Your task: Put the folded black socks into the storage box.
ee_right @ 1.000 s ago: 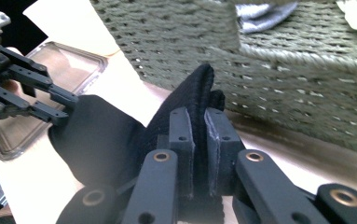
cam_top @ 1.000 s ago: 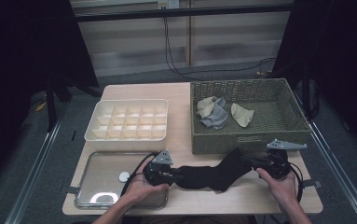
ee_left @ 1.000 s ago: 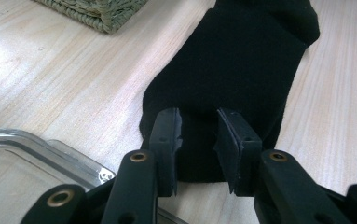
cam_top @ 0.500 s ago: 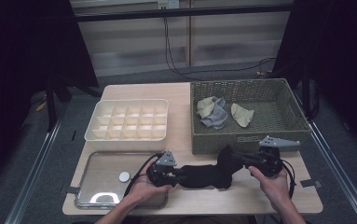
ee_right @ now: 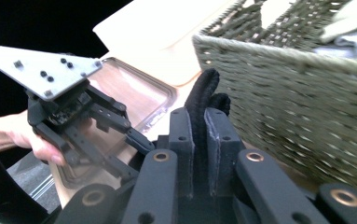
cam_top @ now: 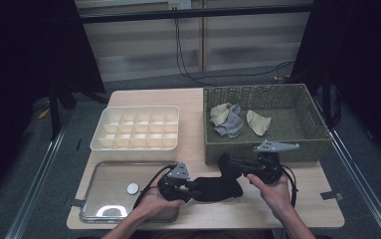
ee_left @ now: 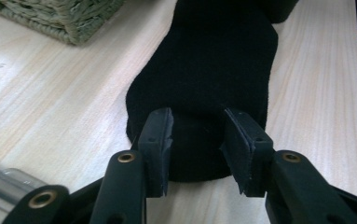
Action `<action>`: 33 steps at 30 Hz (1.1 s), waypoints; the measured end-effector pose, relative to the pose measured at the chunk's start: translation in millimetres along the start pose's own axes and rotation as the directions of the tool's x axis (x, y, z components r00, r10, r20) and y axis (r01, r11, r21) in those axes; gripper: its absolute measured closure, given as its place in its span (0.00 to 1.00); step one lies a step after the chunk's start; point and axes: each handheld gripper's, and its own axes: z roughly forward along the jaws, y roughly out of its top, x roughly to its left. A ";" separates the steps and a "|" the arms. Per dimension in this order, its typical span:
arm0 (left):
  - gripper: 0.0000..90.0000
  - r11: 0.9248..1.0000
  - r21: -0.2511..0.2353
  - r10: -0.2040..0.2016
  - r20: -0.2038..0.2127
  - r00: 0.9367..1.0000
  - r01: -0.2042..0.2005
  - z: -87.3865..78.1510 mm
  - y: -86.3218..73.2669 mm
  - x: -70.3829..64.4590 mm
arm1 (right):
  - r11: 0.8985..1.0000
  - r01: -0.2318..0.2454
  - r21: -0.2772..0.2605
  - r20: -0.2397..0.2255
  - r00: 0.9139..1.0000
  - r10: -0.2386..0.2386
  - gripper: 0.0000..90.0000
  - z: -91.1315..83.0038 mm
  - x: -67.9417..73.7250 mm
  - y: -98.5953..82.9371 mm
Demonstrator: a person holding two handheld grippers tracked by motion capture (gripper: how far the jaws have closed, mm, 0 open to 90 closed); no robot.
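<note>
At the near left of the wooden table [cam_top: 198, 124], a shallow metal tray [cam_top: 101, 196] holds a single small white disc [cam_top: 133, 188]; behind it sits a cream divided box [cam_top: 137, 128], its rows of small compartments bare. To the right stands a green woven basket [cam_top: 277, 144] containing a grey cloth [cam_top: 230, 124] bunched against a pale yellowish one [cam_top: 219, 113], with another pale piece [cam_top: 258, 122] lying apart toward the basket's middle. In front of the tray's right edge, the left gripper [cam_top: 190, 188] rests low over the table in the person's left hand [cam_top: 155, 201]; the left gripper view shows its jaws apart, the two pads set on either side of the narrow end of a black sock [ee_left: 204, 79], close beside the fabric without squeezing it flat. The sock lies on the tabletop, stretching away from those jaws toward the basket's corner. In the high view it spans the gap between the two tools, its left part flat on the wood and its right end raised. There, just before the basket's front wall, the right gripper [cam_top: 230, 165], held in the person's right hand [cam_top: 272, 186], has its jaws together, pinching that raised end; the right gripper view shows a fold of the black fabric standing up between the closed pads [ee_right: 181, 140].
</note>
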 end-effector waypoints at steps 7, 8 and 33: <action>0.64 1.000 -0.012 -0.001 0.021 1.000 0.001 4.8 2.5 -3.7 | 1.000 0.018 0.016 -0.024 1.000 -0.017 0.92 16.0 7.9 3.3; 0.64 1.000 -0.010 -0.005 0.022 1.000 0.006 4.8 2.4 -3.9 | 0.999 0.021 0.025 -0.035 0.999 -0.020 0.92 21.6 10.3 2.5; 0.51 1.000 0.006 0.026 0.021 0.999 -0.026 4.7 3.8 -10.0 | 0.980 0.049 0.194 -0.036 0.998 -0.042 0.88 68.5 11.4 -33.1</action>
